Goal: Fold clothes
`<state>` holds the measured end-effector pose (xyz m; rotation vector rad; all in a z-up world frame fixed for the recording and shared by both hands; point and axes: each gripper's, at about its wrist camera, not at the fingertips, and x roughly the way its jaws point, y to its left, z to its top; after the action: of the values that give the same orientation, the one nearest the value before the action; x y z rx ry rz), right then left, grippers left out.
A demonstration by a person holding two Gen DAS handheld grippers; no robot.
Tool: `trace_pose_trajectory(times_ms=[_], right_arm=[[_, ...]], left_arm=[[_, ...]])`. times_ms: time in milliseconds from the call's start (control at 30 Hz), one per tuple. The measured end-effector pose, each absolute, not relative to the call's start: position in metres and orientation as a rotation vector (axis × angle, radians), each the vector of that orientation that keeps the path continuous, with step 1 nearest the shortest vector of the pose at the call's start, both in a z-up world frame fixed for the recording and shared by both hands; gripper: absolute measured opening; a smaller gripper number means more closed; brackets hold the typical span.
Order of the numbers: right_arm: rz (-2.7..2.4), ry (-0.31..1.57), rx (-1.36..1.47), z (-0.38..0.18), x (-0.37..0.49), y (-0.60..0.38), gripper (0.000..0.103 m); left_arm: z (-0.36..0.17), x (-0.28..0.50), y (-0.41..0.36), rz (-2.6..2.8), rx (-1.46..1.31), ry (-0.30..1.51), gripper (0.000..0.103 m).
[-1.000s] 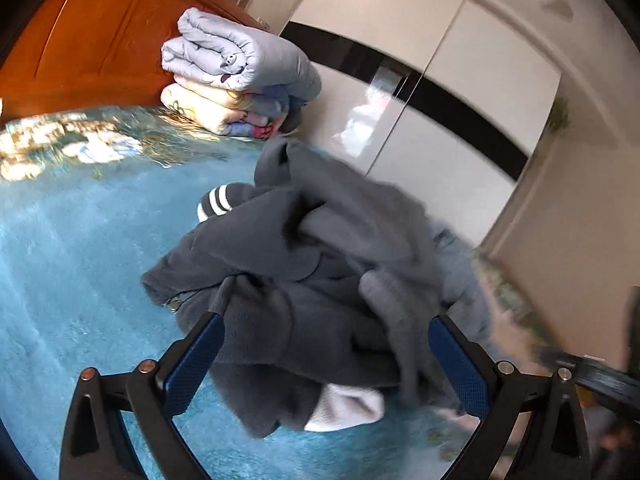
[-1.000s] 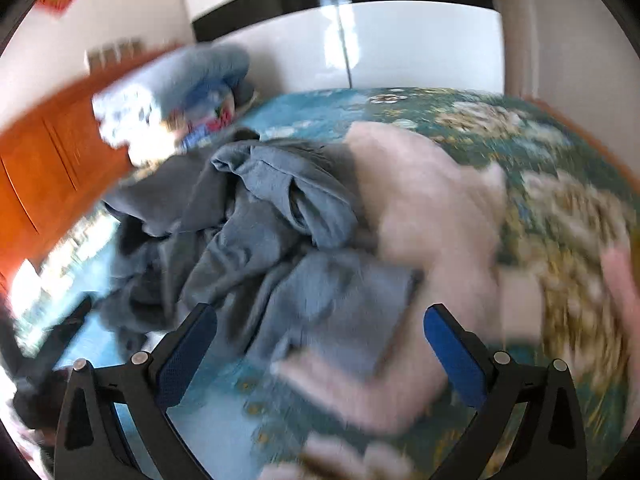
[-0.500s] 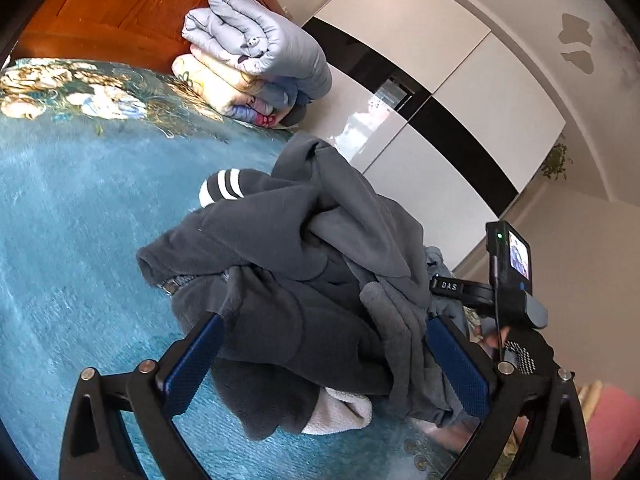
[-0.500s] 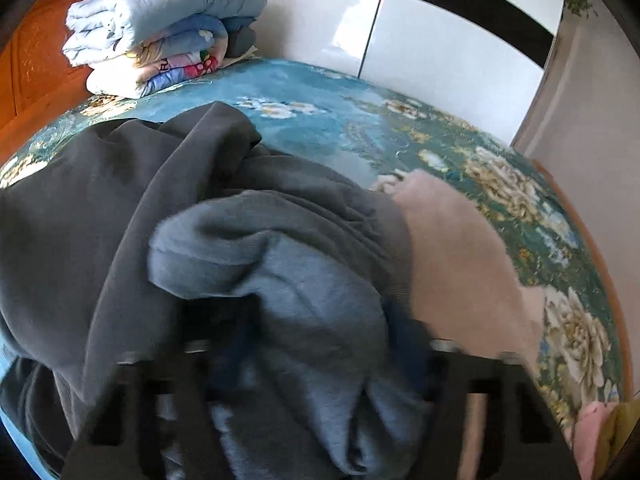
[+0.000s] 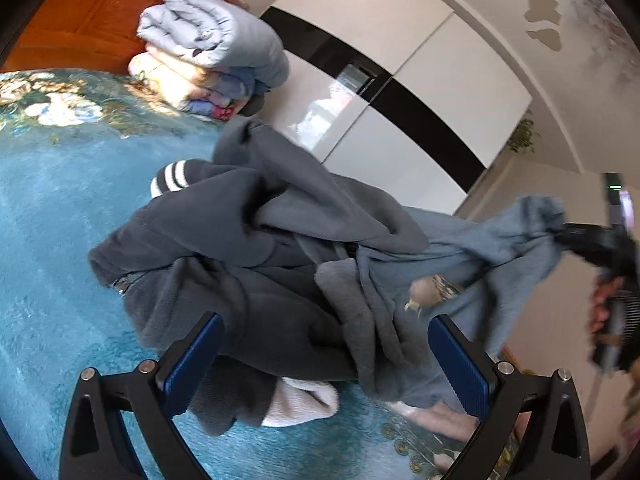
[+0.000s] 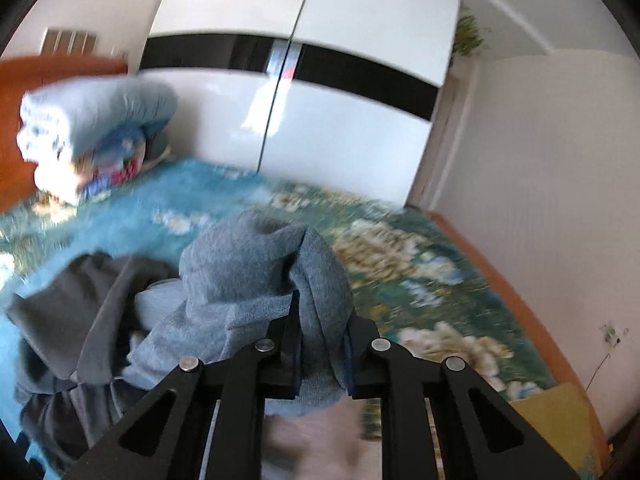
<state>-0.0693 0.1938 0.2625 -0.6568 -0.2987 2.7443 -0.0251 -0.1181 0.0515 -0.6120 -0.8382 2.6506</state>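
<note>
A heap of dark grey clothes point(image 5: 248, 248) with a white-striped cuff point(image 5: 170, 176) lies on the teal bed cover point(image 5: 48, 220). My left gripper point(image 5: 323, 320) hovers open just in front of the heap, with cloth lying between its blue pads point(image 5: 192, 356) but not pinched. The jaws of my right gripper point(image 6: 322, 320) are closing, and a bunched fold of a blue-grey garment point(image 6: 256, 264) is pinched between them. The left wrist view shows this garment point(image 5: 500, 240) stretched up and to the right out of the heap toward the right gripper point(image 5: 560, 234). A pale pink garment point(image 6: 312, 440) lies blurred below.
Folded quilts point(image 5: 208, 48) are stacked against the wooden headboard point(image 5: 80, 12) at the far end of the bed. A white wardrobe point(image 6: 340, 100) with a black band stands behind. The bed's wooden edge point(image 6: 500, 280) runs along the right. A person's hand point(image 5: 600, 308) holds the right gripper.
The right gripper went from wide open to closed on the blue-grey garment and rose, drawing it up out of the heap. The left gripper stayed in place and open.
</note>
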Motion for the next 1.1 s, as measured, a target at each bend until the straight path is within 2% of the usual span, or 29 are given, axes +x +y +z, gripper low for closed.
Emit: trace_pose_trajectory(times_ms=[200,333,467,533,633,833,1100], right_arm=[[2.729,-0.368,-0.462,0.342,0.048,0.234,0.015],[2.7,-0.428,-0.415,0.363,0.106,0.255,0.016],[2.757,-0.336,-0.416,0.37,0.14,0.269,0.015],[2.794,-0.305,-0.46,0.367,0.15,0.274,0.016],[2.785,-0.365,-0.598,0.332,0.145,0.274,0.015],[2.855,-0.178,-0.799,0.278,0.146,0.301,0.015],[2.838,-0.171,-0.734,0.294,0.167,0.324,0.015]], left_arm=[[0.064,0.01,-0.091,2.769,-0.606,-0.674,0.103],[0.074,0.048,-0.052,2.686,-0.631,-0.522,0.103],[0.083,0.075,-0.016,2.621,-0.654,-0.396,0.103],[0.084,0.082,-0.005,2.609,-0.674,-0.356,0.103],[0.082,0.089,0.007,2.591,-0.735,-0.311,0.103],[0.084,0.109,0.029,2.54,-0.783,-0.256,0.103],[0.098,0.119,0.124,2.375,-0.771,-0.17,0.103]])
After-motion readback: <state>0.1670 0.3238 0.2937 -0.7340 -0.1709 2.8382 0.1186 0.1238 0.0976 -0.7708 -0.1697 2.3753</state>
